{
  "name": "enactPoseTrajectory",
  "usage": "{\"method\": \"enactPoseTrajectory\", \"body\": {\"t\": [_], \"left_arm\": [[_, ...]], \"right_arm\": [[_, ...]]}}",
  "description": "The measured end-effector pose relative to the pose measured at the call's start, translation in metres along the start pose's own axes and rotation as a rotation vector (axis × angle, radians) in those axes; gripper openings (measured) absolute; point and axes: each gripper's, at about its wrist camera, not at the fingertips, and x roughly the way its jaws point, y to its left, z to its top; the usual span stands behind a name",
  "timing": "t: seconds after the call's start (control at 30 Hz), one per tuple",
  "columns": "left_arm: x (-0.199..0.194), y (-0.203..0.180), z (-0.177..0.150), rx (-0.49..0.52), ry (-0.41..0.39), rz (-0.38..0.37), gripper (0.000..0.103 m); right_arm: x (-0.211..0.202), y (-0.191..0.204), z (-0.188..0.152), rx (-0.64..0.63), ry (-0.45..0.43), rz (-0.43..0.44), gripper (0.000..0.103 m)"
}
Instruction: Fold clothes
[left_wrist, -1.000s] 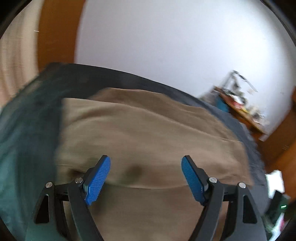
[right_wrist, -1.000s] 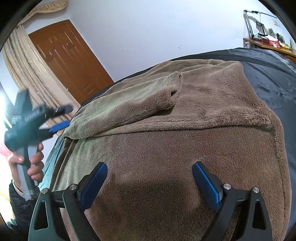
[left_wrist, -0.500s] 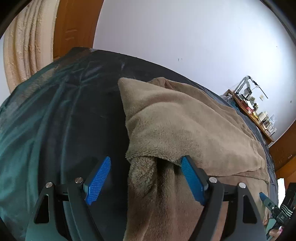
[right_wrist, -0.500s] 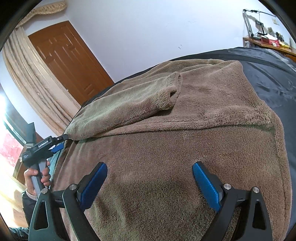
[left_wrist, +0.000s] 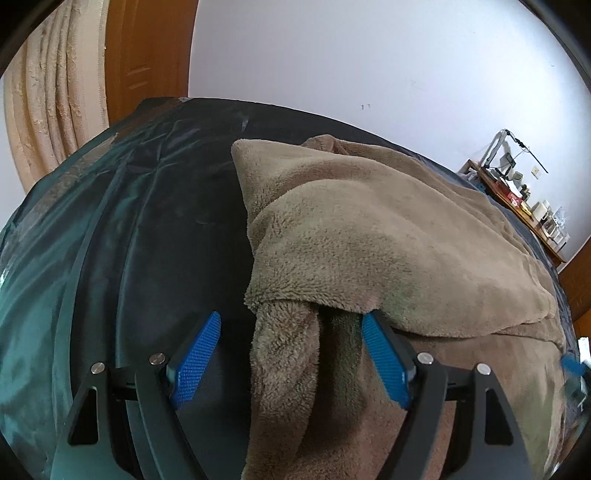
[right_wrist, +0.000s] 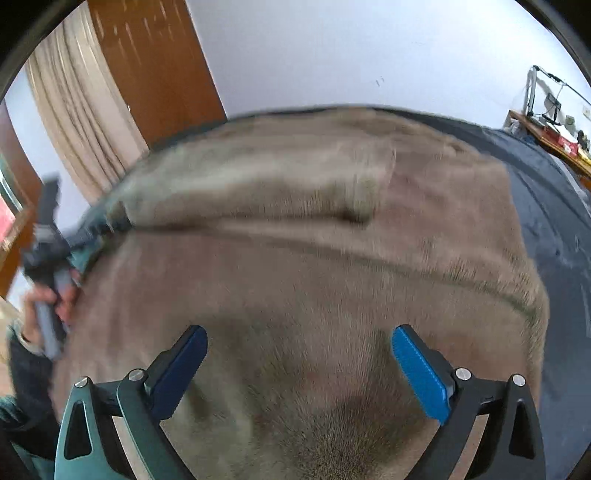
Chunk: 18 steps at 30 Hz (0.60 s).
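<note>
A brown fleece garment (left_wrist: 369, 240) lies spread on a dark bed cover (left_wrist: 129, 240), with a sleeve folded across its top. My left gripper (left_wrist: 291, 358) is open at the garment's left edge, its jaws on either side of a hanging fold of fleece (left_wrist: 284, 354) under the folded sleeve. My right gripper (right_wrist: 299, 369) is open just above the garment's lower body (right_wrist: 314, 295), holding nothing. The right wrist view is motion-blurred. The left gripper also shows in the right wrist view (right_wrist: 48, 243), held in a hand at the garment's left edge.
The dark bed cover (right_wrist: 554, 229) shows to the right of the garment. A wooden door (right_wrist: 147, 74) and beige curtain (left_wrist: 55, 110) stand behind the bed at the left. A cluttered desk (left_wrist: 517, 199) stands against the white wall at the far right.
My left gripper swung from above the garment's middle to its left edge and closed in on the hanging fold. My right gripper is moving over the garment, blurring its view.
</note>
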Motion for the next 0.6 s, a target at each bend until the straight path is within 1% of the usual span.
{"method": "enactPoseTrajectory", "body": {"t": [0.13, 0.17, 0.2, 0.27, 0.3, 0.33, 0.47, 0.53, 0.6], "left_arm": [[0.000, 0.001, 0.001, -0.009, -0.004, 0.017, 0.082], [0.000, 0.002, 0.002, -0.013, -0.006, 0.021, 0.082], [0.000, 0.003, 0.002, -0.018, -0.007, 0.024, 0.082], [0.000, 0.006, 0.003, -0.036, -0.013, 0.029, 0.082], [0.000, 0.008, 0.004, -0.046, -0.017, 0.032, 0.082], [0.000, 0.011, 0.005, -0.058, -0.020, 0.036, 0.082], [0.000, 0.018, 0.009, -0.102, -0.035, 0.050, 0.082], [0.000, 0.019, 0.009, -0.107, -0.036, 0.057, 0.082], [0.000, 0.019, 0.010, -0.108, -0.036, 0.063, 0.082]], "right_arm": [[-0.014, -0.016, 0.038, 0.060, -0.061, 0.002, 0.101], [-0.012, -0.021, 0.046, 0.076, -0.066, -0.002, 0.093], [-0.008, -0.026, 0.052, 0.097, -0.062, 0.000, 0.088], [0.006, -0.038, 0.062, 0.151, -0.035, 0.017, 0.065], [0.015, -0.046, 0.065, 0.188, -0.016, 0.027, 0.060], [0.022, -0.052, 0.066, 0.218, -0.001, 0.035, 0.058], [0.048, -0.071, 0.064, 0.314, 0.045, 0.067, 0.058], [0.052, -0.072, 0.064, 0.320, 0.043, 0.079, 0.057], [0.051, -0.065, 0.064, 0.295, 0.032, 0.082, 0.044]]}}
